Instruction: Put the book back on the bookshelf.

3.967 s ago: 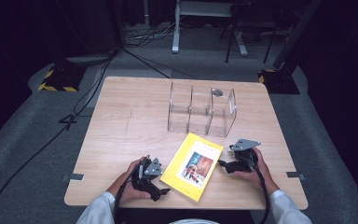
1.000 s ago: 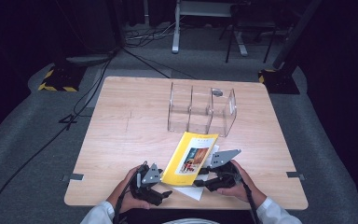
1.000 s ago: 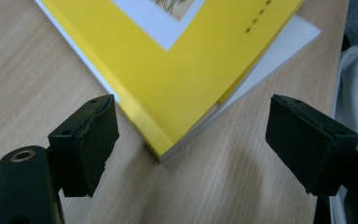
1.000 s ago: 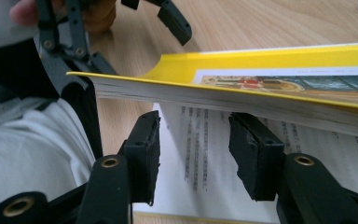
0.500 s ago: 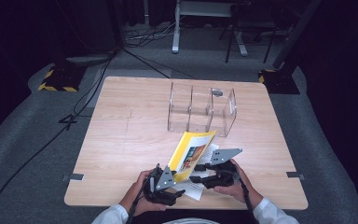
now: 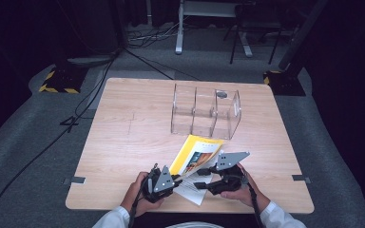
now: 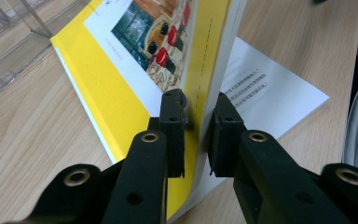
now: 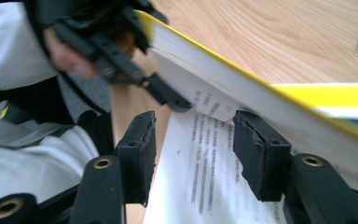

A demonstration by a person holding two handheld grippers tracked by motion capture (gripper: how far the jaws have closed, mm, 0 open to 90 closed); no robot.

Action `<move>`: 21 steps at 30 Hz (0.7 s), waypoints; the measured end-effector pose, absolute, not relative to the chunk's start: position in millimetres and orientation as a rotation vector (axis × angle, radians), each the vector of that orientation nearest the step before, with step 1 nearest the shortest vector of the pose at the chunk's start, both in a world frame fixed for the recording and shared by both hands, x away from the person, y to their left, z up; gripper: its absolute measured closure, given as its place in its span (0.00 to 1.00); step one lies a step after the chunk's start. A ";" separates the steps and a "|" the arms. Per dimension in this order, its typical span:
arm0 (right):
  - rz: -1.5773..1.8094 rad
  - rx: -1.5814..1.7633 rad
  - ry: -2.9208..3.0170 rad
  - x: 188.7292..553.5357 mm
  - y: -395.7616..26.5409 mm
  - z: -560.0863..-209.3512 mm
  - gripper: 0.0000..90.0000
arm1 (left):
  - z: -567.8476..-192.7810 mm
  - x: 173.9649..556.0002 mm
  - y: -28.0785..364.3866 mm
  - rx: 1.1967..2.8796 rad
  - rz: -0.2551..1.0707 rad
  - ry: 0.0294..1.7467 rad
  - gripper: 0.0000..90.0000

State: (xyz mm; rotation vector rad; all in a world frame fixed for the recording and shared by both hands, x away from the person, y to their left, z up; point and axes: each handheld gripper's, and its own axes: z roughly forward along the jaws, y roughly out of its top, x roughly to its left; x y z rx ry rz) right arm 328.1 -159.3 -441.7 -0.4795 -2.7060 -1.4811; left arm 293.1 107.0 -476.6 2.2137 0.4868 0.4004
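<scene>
A yellow book [image 6: 197, 154] lies open near the table's front edge, its cover and thick page block tilted up off a white printed page [image 6: 192, 192]. My left gripper [image 6: 175, 176] has just closed on the raised block: in the left gripper view both pads [image 7: 173, 116] press the yellow cover [image 7: 121, 93] and page edges. My right gripper [image 6: 198, 183] comes in from the right. Its jaws have just been opening and stand apart [image 8: 196, 140] over the flat white page [image 8: 200, 186], under the lifted book [image 8: 223, 79], pressing nothing.
A clear acrylic organizer [image 6: 204, 111] with three compartments stands behind the book at mid-table, a small grey thing [image 6: 222, 94] in its right compartment. Its corner [image 7: 9, 51] appears in the left gripper view. Bare wooden tabletop [image 6: 123, 137] stretches to the left.
The book, flat earlier, now stands tilted up. My left gripper moved right to it and closed on the raised part. The right gripper's jaws spread a little and stayed in place.
</scene>
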 end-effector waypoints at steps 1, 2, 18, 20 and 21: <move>-1.493 -0.449 -2.712 326.3 -160.8 -439.6 0.54 | -476.2 294.0 110.7 2.212 0.390 0.489 0.88; -1.506 -0.416 -2.724 324.3 -162.8 -437.0 0.54 | -475.7 294.7 114.4 2.210 0.383 0.489 0.88; -1.732 -0.129 -2.871 331.6 -157.8 -400.1 0.45 | -474.6 302.0 143.6 2.222 0.308 0.462 0.88; -1.697 -0.118 -2.887 338.7 -153.4 -403.9 0.45 | -474.8 303.4 147.5 2.218 0.293 0.462 0.88; -1.674 -0.112 -2.885 342.2 -151.9 -406.5 0.44 | -474.6 304.5 150.0 2.218 0.284 0.460 0.87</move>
